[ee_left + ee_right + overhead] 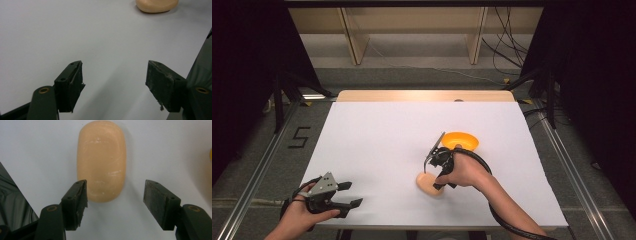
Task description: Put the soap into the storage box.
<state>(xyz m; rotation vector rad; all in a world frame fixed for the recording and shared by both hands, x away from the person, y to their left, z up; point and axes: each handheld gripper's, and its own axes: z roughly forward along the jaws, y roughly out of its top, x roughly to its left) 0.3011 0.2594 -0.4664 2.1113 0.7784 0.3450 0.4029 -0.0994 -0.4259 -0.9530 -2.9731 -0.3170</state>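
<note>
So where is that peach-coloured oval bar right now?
In the high view the peach bar lies flat on the white table, right of centre, just under the right gripper and nearer the person than the orange bowl.

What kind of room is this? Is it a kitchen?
Probably not a kitchen; more likely a lab or test room. The table has a plain white cover, dark curtains hang at both sides, and loose cables lie on the floor behind.

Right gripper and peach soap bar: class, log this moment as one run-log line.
right gripper: open, above soap bar, not gripping | soap bar: flat on white table | orange bowl: beyond | left gripper: open, empty
</note>
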